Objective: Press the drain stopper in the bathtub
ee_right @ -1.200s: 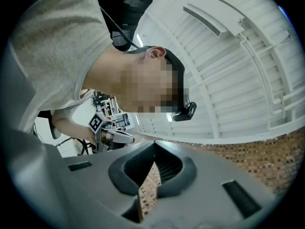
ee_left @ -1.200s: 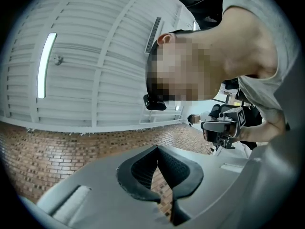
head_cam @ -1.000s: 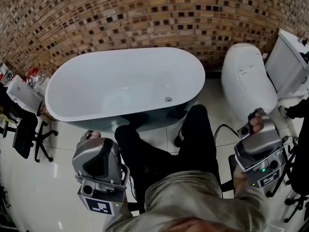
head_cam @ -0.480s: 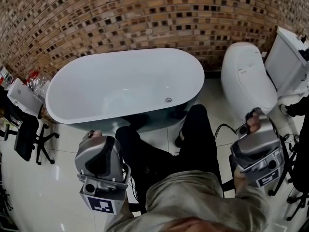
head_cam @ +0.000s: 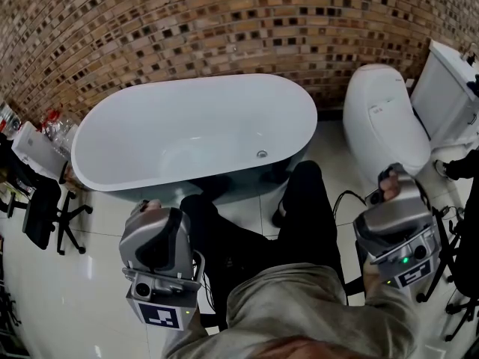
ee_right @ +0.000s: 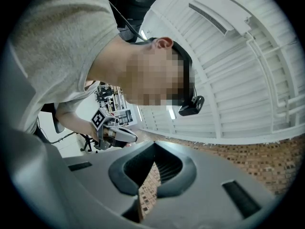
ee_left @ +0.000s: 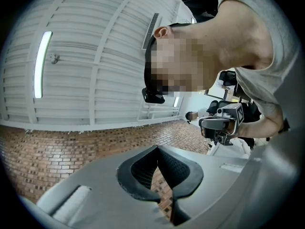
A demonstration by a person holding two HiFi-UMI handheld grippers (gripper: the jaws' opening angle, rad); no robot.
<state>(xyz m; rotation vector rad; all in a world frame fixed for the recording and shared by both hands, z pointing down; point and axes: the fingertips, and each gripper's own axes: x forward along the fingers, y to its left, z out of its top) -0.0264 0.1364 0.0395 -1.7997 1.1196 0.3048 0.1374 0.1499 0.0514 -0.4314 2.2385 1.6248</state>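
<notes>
The white oval bathtub [head_cam: 105,182] stands against the brick wall in the head view. Its small round metal drain stopper [head_cam: 261,154] sits on the tub floor near the right end. Both grippers are held low beside the person's knees, well short of the tub. My left gripper [head_cam: 155,247] is at the lower left and my right gripper [head_cam: 395,226] at the lower right. Each points upward towards the person and ceiling. The left gripper [ee_left: 157,148] has its black pads meeting at the tips, holding nothing. The right gripper [ee_right: 154,144] looks the same, shut and empty.
A white toilet [head_cam: 385,122] with its cistern [head_cam: 449,88] stands right of the tub. A black office chair [head_cam: 37,208] and cluttered items [head_cam: 34,140] are at the left. A cable [head_cam: 344,199] lies on the glossy tile floor. The person's legs [head_cam: 299,215] stretch towards the tub.
Both grippers have shifted slightly: the left a little right and down, the right a little left and down. The tub and stopper have not changed.
</notes>
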